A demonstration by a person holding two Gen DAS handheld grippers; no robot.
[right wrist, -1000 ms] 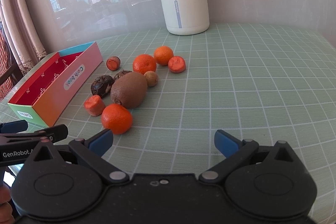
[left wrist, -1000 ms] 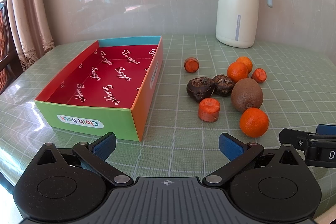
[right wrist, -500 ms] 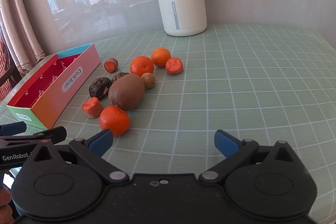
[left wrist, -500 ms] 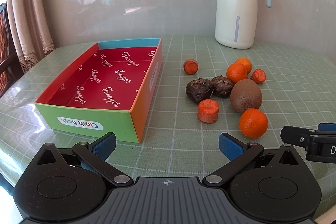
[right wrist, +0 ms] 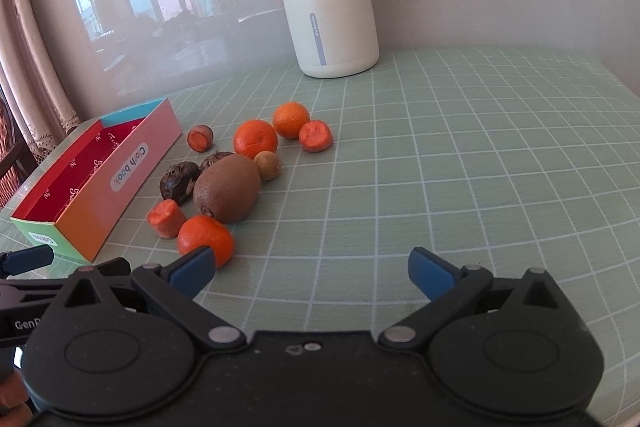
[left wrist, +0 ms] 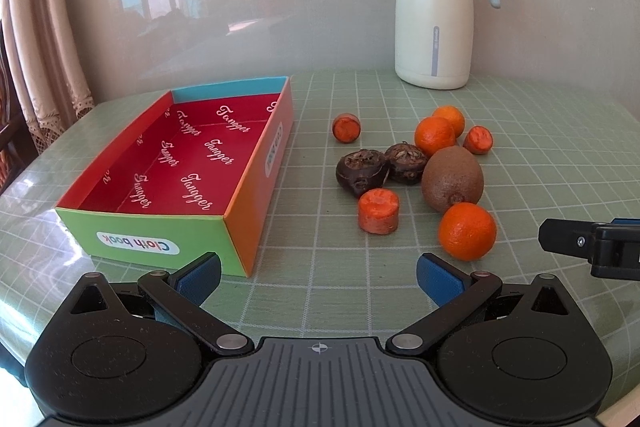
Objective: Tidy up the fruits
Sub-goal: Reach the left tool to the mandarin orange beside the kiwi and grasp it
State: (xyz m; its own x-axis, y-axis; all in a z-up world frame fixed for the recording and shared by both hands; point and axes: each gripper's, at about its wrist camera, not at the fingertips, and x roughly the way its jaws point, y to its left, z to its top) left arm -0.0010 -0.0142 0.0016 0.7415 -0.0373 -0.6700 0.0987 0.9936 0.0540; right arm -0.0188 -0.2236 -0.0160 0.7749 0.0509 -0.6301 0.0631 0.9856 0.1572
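Task barely started. Box (left wrist: 168,179) sits toward the left edge of the tabletop (left wrist: 328,291), red floor bare, nothing in it. All produce is still loose in one cluster mid-tabletop, right of the box and apart from it: kiwi (left wrist: 452,177), near tangerine (left wrist: 467,231) touching the kiwi's front, two more tangerines (left wrist: 434,135) behind it, two dark chestnuts (left wrist: 362,171) side by side left of the kiwi, three carrot chunks (left wrist: 378,211) scattered round the group. The right wrist view also shows a small tan fruit (right wrist: 267,165) just beside the kiwi's far end, maybe a longan; can't be sure. Jug (left wrist: 434,15) stands at the far edge, not part of the job.

Left hand-held gripper (left wrist: 318,277): spread wide, holding nothing, low over the near edge by the box's near right corner. Right hand-held gripper (right wrist: 308,273): also wide open, nothing held, its left finger tip overlapping the near tangerine (right wrist: 205,239) in view; contact can't be told.

Left to do: everything, every piece into the box.

Versus a second ago: fruit and box unmoved. The right hand-held gripper has closed in on the cluster, with the near tangerine now at its left finger. The left one has hardly shifted. Looks like an approach to a first pick, likely that tangerine.
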